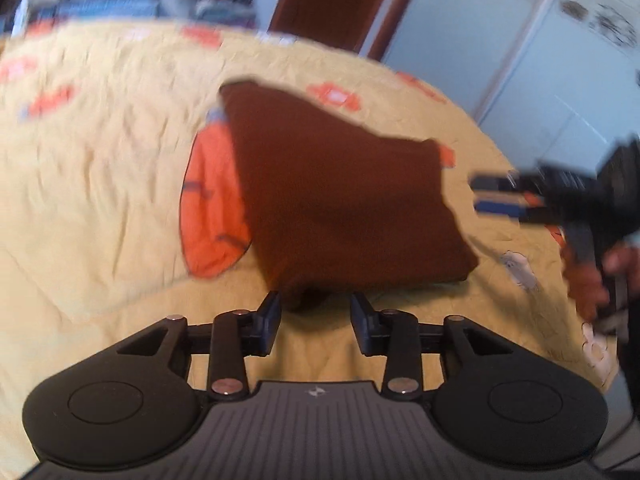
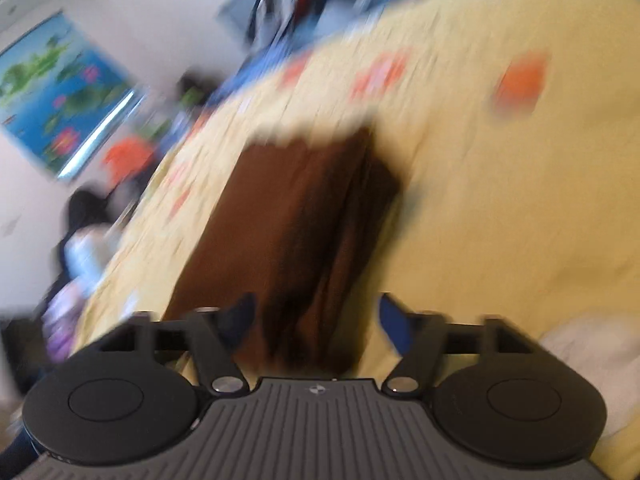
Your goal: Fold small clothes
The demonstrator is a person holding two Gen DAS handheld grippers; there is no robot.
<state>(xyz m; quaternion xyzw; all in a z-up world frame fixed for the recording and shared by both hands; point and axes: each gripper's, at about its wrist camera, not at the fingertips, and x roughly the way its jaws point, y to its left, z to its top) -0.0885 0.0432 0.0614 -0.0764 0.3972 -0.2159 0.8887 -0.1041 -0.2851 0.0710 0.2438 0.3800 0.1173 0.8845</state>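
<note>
Right wrist view heavily motion-blurred. Orange garment [image 1: 212, 208] partly hidden under brown cloth [image 1: 340, 200]. Right gripper [image 1: 496, 196] blurred.

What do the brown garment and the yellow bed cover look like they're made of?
Brown garment: seemingly a soft, matte knit or cotton; it lies folded and slumps without shine. Yellow bed cover: apparently thin, matte woven cloth, printed with orange motifs and finely wrinkled. Blur leaves the weave unclear.

Both wrist views close, sharing brown garment [image 1: 344, 200]

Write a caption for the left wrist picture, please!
Open left gripper hovers at the edge of a folded brown cloth on a yellow bedspread.
</note>
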